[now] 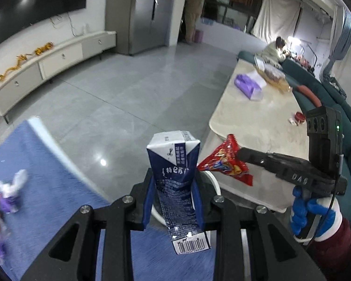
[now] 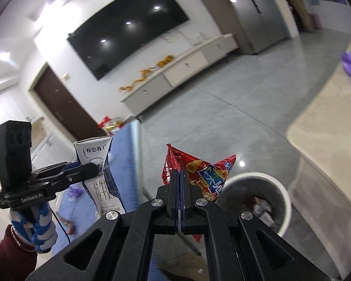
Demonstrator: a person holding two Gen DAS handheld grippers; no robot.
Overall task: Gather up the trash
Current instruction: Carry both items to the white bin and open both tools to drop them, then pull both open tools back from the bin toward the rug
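Note:
In the left wrist view my left gripper (image 1: 174, 178) is shut on a crushed blue-and-white milk carton (image 1: 175, 154), which stands upright between the blue pads. To its right my right gripper (image 1: 242, 154) pinches a red snack wrapper (image 1: 222, 164). The right wrist view shows the right gripper (image 2: 181, 175) shut on that wrapper (image 2: 206, 175), just left of and above a white-rimmed bin (image 2: 255, 175) holding trash. The left gripper (image 2: 93, 167) with the carton (image 2: 96, 154) hangs further left. The bin's rim (image 1: 214, 179) peeks out behind the carton.
A blue-topped surface (image 1: 46, 175) at the left holds several scraps of white and purple litter (image 1: 9, 192). A beige table (image 1: 257, 121) at the right carries a purple tissue pack (image 1: 248, 86). Grey tiled floor (image 1: 128, 93) lies between. Two people are far back.

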